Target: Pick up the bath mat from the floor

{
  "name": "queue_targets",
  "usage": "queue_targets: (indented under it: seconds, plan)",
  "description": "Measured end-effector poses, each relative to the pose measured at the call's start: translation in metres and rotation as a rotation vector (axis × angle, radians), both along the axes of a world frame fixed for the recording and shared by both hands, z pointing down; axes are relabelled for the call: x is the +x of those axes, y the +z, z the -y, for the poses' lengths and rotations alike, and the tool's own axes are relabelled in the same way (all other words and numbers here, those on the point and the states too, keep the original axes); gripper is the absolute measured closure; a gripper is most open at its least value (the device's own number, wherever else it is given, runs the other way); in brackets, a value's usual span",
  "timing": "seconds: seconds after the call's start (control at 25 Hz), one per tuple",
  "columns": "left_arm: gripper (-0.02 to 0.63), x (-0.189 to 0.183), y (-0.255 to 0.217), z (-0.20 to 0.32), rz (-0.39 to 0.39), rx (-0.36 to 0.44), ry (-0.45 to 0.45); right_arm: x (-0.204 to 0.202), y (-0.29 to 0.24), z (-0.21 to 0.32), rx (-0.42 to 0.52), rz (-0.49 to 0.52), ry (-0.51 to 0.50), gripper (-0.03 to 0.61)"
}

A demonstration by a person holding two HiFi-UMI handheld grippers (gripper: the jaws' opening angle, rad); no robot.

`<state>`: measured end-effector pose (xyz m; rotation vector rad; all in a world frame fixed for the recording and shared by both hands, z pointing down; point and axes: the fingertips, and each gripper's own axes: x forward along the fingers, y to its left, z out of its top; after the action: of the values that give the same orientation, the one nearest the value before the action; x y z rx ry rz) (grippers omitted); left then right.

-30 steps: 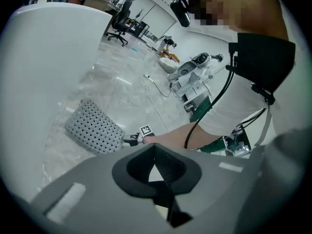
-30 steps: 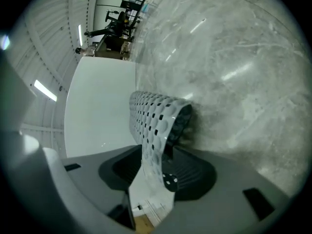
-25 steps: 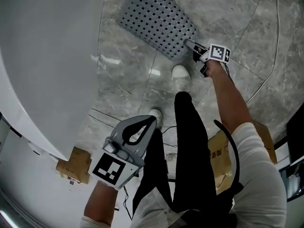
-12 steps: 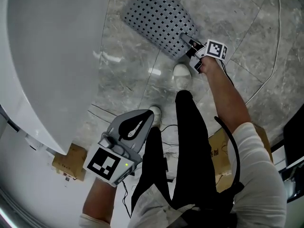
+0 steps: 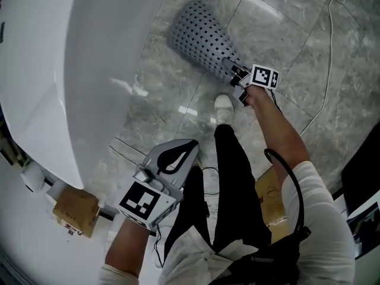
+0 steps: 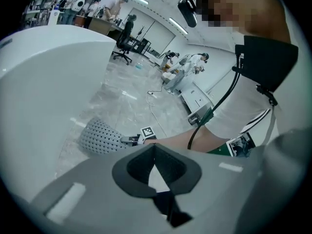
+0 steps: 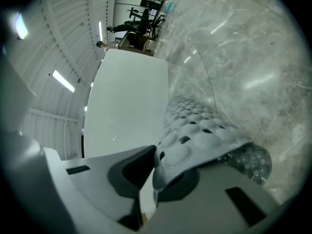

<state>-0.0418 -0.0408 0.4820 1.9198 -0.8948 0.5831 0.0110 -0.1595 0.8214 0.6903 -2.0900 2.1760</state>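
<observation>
We look steeply down on a pale grey marble-tiled floor (image 5: pixel 285 34) beside a large white smooth-walled bathtub (image 5: pixel 77 82). The grey, bumpy rubber bath mat pierced with rows of small holes (image 5: pixel 202 37) is partly raised from the floor. Its near edge is gathered and pinched in the right tongs (image 5: pixel 230 71), and the rest fans out like a cone towards the foot of the bathtub. We cannot tell whether the far edge touches the tiles. From the right gripper view, the right tongs (image 7: pixel 155 160) are pressed onto the thin edge of the bath mat (image 7: pixel 195 130), with the domed top surface facing up. Clear round suction cups (image 7: pixel 248 162) show on the underside where it curls over. The left tongs (image 5: pixel 190 147) are held low and near the person's body, well apart from the bath mat, with their jaws pressed together at the tips and nothing between them. The left gripper view shows the same meeting tips (image 6: pixel 155 147), with the bath mat (image 6: pixel 100 136) in the distance beyond them. The person's black trouser legs (image 5: pixel 228 183) and a white shoe (image 5: pixel 224 108) stand just beside the lifted end. A thin white cable (image 5: pixel 325 70) trails across the tiles to the right, and brown cardboard boxes (image 5: pixel 74 212) sit beside the bathtub.
</observation>
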Motion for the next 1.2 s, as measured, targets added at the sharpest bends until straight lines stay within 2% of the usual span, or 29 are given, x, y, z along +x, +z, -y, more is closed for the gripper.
queue_targets:
  seconds: [0.08, 0.24, 0.48, 0.8, 1.2]
  plan:
    - [0.607, -0.008, -0.013, 0.000, 0.004, 0.023, -0.023, -0.003, -0.015, 0.011, 0.036, -0.023, -0.021, 0.561]
    - [0.607, -0.030, -0.033, -0.010, -0.002, -0.001, -0.059, -0.012, -0.040, 0.011, 0.050, -0.077, -0.051, 0.561]
    - [0.607, -0.044, -0.079, -0.024, -0.005, 0.110, -0.060, -0.017, -0.095, 0.008, 0.098, -0.133, -0.082, 0.561]
    - [0.607, -0.055, -0.140, -0.056, 0.000, 0.172, -0.061, -0.010, -0.194, -0.011, 0.152, -0.177, -0.081, 0.563]
    - [0.607, -0.080, -0.233, -0.115, -0.018, 0.254, -0.068, -0.023, -0.357, -0.056, 0.222, -0.141, -0.077, 0.563]
